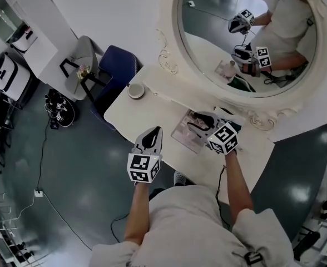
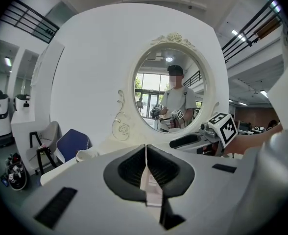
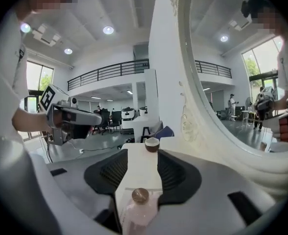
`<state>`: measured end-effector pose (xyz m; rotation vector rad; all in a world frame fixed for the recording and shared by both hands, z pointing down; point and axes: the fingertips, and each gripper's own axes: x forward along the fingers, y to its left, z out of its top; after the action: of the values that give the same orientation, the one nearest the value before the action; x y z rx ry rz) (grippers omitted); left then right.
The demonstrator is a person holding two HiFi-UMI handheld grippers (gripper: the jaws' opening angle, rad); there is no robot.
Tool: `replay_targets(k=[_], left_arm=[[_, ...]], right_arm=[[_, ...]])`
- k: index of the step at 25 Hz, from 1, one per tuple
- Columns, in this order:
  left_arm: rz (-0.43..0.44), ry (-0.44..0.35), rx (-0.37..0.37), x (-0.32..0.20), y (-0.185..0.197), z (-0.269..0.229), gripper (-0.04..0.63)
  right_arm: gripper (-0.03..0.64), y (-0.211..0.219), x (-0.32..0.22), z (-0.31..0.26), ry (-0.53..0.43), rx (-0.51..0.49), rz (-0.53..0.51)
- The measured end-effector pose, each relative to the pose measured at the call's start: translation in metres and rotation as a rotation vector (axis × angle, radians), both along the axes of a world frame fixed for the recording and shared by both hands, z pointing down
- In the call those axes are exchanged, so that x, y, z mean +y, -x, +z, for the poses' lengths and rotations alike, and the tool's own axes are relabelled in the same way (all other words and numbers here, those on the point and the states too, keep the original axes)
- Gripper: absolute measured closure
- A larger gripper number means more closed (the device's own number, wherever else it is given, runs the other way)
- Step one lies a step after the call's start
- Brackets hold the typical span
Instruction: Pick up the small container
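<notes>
Your left gripper [image 2: 145, 150] has its fingers pressed together, empty. Your right gripper [image 3: 141, 154] has fingers spread around a small pink bottle [image 3: 138, 210], seemingly untouched; a cup [image 3: 152, 144] sits farther along the table [image 1: 152, 105].

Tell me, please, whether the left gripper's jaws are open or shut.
Shut: the left gripper shows its dark pads meeting along one thin line.

The mirror [image 1: 168, 49] is cut off at its top; below it, the right gripper [image 1: 196, 121] hides part of a flat packet [image 1: 181, 135]; the pink bottle [image 3: 135, 215] runs off the lower edge.
</notes>
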<state>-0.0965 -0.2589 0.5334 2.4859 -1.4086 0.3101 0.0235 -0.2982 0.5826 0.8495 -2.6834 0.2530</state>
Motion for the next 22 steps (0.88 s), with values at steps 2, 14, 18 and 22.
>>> replay_targets(k=[2, 14, 18, 22], left_arm=[[-0.015, 0.005, -0.004, -0.001, 0.004, 0.003, 0.566], [-0.06, 0.022, -0.042, -0.005, 0.014, 0.014, 0.566], [-0.074, 0.037, -0.055, -0.004, 0.018, 0.018, 0.566], [-0.082, 0.054, -0.066, -0.002, 0.018, 0.025, 0.566]], right_arm=[[0.42, 0.004, 0.003, 0.015, 0.034, -0.018, -0.018], [0.377, 0.016, 0.008, 0.107, 0.12, 0.113, -0.098], [0.405, 0.014, 0.008, 0.114, 0.108, 0.095, -0.069], [0.434, 0.014, 0.003, 0.11, 0.071, 0.075, 0.02]])
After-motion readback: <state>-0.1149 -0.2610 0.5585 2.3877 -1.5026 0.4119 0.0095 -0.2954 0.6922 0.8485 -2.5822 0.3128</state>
